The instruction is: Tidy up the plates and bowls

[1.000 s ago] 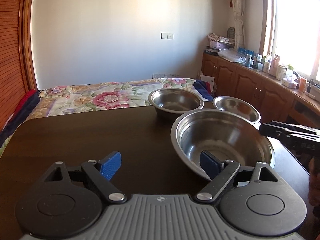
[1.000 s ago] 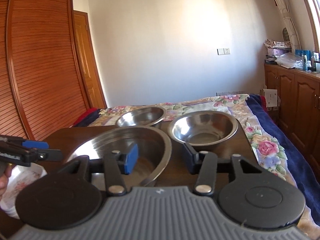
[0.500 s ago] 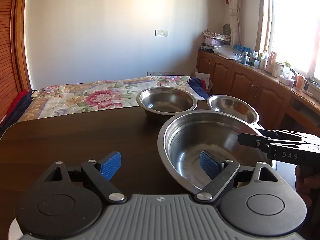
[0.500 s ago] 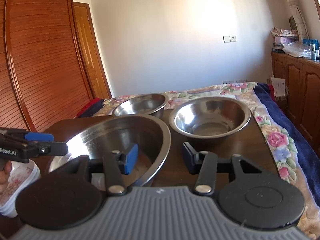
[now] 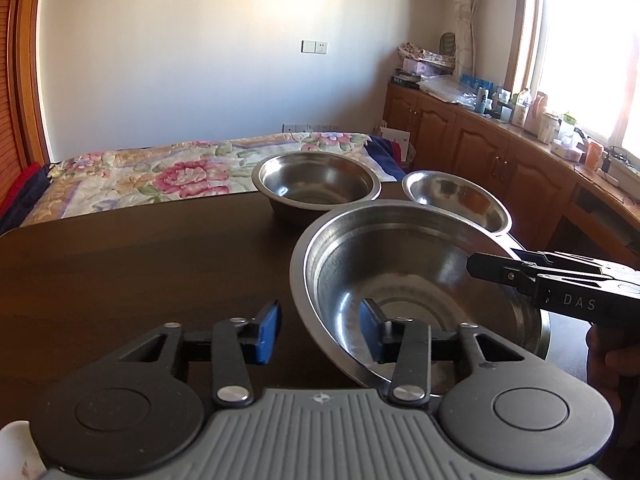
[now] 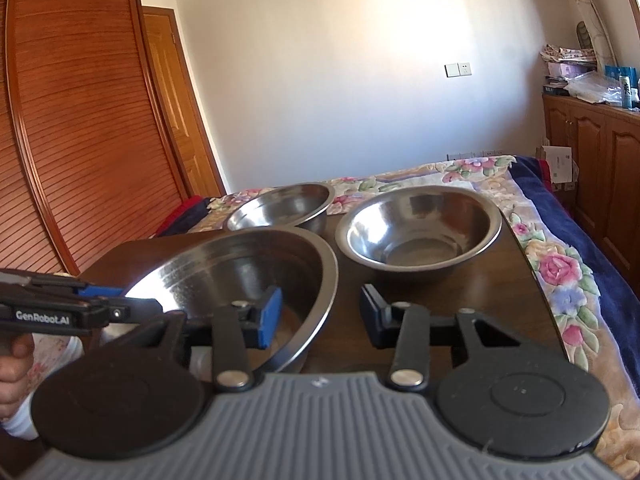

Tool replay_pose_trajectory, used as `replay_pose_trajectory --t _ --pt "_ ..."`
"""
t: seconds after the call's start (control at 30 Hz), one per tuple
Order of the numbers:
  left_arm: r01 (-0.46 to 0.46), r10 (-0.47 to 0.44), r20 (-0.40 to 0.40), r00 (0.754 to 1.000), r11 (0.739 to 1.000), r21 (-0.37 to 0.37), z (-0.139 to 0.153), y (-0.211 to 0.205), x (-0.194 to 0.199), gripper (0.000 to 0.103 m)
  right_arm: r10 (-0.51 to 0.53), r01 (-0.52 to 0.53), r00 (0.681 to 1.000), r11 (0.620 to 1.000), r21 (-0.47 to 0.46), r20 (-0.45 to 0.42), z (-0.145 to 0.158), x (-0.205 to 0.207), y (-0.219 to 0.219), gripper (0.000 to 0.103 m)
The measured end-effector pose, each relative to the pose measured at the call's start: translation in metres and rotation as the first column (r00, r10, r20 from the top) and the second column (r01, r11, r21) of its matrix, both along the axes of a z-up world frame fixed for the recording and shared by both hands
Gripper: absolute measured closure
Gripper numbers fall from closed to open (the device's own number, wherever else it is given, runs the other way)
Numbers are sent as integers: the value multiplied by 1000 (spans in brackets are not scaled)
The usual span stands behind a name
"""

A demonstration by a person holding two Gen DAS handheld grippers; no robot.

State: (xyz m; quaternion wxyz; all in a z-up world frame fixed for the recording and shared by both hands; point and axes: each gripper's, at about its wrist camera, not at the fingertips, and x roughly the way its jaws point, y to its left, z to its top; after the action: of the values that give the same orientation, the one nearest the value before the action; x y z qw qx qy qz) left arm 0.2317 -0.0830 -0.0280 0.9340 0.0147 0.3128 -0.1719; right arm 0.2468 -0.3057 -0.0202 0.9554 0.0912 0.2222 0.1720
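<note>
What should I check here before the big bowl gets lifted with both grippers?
1. Left gripper straddles the big bowl rim: ok, open, one finger inside.
2. Right gripper straddles the opposite rim: ok, open.
3. Pads touching the rim: cannot tell.
4. Big bowl empty: ok.
5. Clear of the two small bowls: not ok from the left view, rims look touching or overlapped.
6. Table has room: ok.

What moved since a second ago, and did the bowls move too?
Both tools came closer to the big steel bowl. The left tool now straddles its near rim, and the right tool straddles the rim on its side. Both are open; nothing is gripped yet. The big bowl, the deep bowl and the third bowl look unmoved on the dark table.
</note>
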Motion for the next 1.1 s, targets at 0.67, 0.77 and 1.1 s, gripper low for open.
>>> replay_pose_trajectory --t 0.67,0.77,1.1 --pt "19 -19 -15 1000 1000 -2 1 -5 -3 73 32 -32 999 998 57 -6 -2 3 -6 78" --pt "15 -16 -9 1000 1000 -8 4 -4 -8 73 34 -33 999 997 66 -4 -1 3 -6 80" --pt "16 -15 26 1000 1000 -26 19 9 -36 73 41 -42 999 999 34 35 20 -27 7 80"
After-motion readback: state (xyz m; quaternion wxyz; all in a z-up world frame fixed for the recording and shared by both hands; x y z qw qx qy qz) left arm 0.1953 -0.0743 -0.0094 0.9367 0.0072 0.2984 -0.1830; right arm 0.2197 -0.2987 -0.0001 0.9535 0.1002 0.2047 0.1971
